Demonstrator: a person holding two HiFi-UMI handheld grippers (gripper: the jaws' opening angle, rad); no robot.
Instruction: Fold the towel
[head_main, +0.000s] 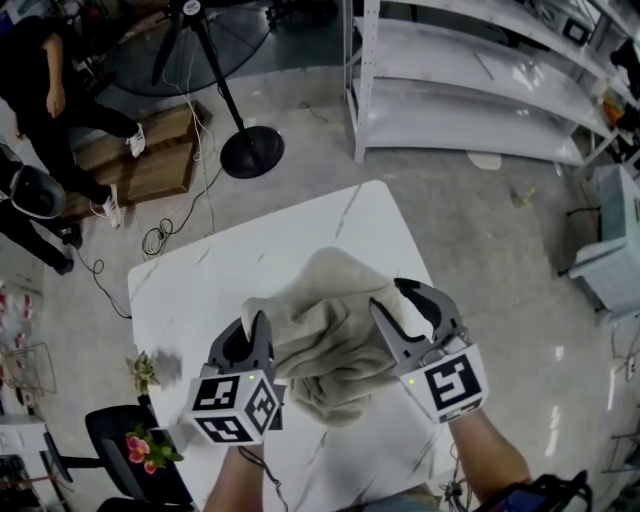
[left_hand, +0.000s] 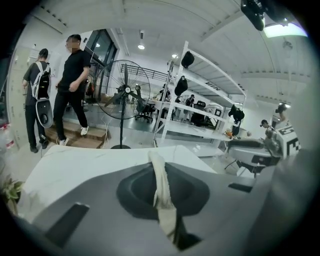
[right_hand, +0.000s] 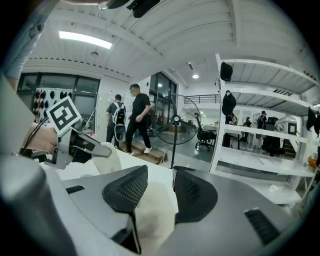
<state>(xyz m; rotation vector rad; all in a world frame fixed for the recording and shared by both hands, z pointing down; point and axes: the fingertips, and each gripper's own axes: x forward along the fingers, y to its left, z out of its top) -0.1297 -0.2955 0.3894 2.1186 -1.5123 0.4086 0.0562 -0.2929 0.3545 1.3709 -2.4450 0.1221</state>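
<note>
The towel (head_main: 325, 335) sits in a messy heap on the white table (head_main: 300, 220), so no fold is done yet. My left gripper (head_main: 257, 328) pinches one edge tight. My right gripper (head_main: 390, 295) is open around another bit.

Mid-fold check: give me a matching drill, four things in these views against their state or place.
Things:
1. left claw
2. right claw
3. towel
4. fan

States or places:
A. stands on the floor beyond the table
B. shut on a towel edge
C. bunched on the table
D. jaws apart, towel between them

Pairs: 1-B, 2-D, 3-C, 4-A
</note>
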